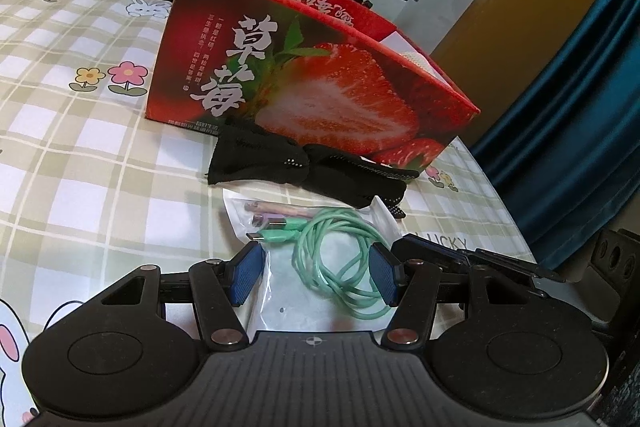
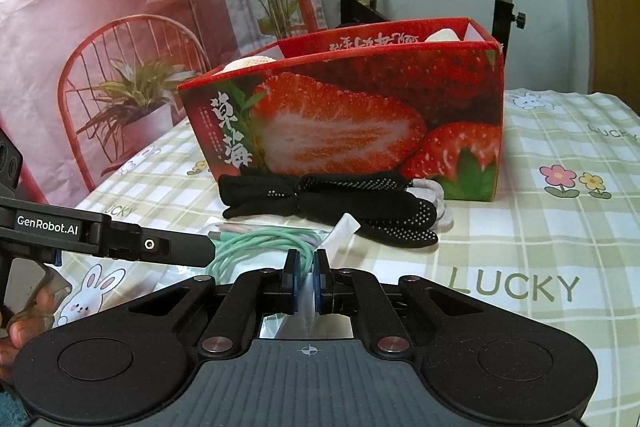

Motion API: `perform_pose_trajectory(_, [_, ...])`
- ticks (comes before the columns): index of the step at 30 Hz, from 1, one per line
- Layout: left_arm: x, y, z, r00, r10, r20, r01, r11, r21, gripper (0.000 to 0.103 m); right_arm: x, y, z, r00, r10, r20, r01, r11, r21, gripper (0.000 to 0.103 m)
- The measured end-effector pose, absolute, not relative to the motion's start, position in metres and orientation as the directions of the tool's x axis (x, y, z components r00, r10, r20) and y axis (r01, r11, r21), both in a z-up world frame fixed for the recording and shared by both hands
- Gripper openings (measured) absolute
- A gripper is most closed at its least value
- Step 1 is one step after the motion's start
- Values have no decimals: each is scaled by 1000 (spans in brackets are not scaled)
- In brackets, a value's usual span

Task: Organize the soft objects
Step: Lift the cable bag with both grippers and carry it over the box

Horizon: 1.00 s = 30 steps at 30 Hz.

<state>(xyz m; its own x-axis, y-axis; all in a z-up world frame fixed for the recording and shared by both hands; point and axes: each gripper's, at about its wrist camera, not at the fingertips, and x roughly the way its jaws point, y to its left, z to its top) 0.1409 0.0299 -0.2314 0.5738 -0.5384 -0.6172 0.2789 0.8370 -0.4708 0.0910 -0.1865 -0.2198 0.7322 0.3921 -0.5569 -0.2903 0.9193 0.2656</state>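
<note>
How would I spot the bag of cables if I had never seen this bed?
Find the red strawberry box on the checked sheet. In front of it lie black dotted socks, and nearer still is the clear plastic bag. Only it holds a coiled mint-green cable.

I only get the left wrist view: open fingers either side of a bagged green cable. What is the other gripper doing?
Observer: The right gripper is shut on the bag, pinching its clear edge.
Operator: Is anybody actually holding these things?
Observer: Yes. A hand shows at the lower left of the right wrist view, under the left gripper.
</note>
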Motion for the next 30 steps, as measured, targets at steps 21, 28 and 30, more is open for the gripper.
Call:
perform_pose_trajectory(21, [132, 29, -201, 621, -573, -535, 382, 817, -432, 61, 85, -196, -193, 803, 388, -453, -297, 919, 261, 6])
perform_pose_trajectory(28, [136, 27, -176, 641, -588, -493, 423, 807, -412, 61, 91, -199, -175, 827, 387, -408, -307, 919, 249, 6])
perform_pose_trajectory(30, [139, 26, -172, 645, -593, -483, 428, 803, -414, 61, 93, -200, -169, 834, 388, -392, -312, 918, 245, 6])
